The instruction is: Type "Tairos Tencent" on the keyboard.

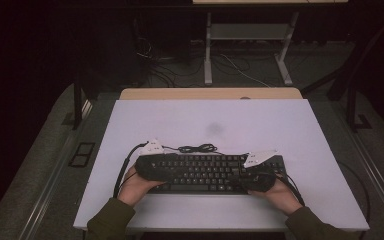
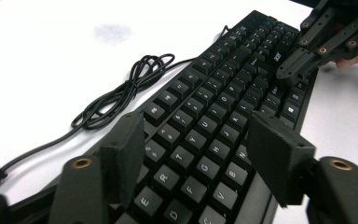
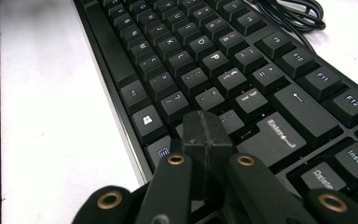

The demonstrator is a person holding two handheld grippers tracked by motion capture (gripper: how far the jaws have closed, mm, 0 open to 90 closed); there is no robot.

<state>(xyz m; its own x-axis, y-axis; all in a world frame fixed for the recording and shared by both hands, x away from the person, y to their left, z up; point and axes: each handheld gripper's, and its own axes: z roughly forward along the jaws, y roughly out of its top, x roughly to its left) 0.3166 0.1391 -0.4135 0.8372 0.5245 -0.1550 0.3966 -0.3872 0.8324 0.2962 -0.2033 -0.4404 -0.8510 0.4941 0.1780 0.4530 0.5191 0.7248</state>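
Black keyboard (image 1: 207,173) lies low in the frame, both grippers over its ends. Left gripper (image 2: 196,154) jaws stand apart astride the keys, seemingly readying a grip; right gripper (image 3: 208,135) jaws are pressed together, probably to poke keys.

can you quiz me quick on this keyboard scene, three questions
1. True or false: the right gripper has its jaws shut together over the keyboard.
2. Where does the bundled cable lie?
A. on the keys
B. on the table just beyond the keyboard's far edge
C. hanging off the table's front edge
3. Fill in: the left gripper has its jaws ____, with rows of keys showing between them.

Key
1. True: the two jaws meet, with nothing between them.
2. B
3. apart: no pad presses on anything.
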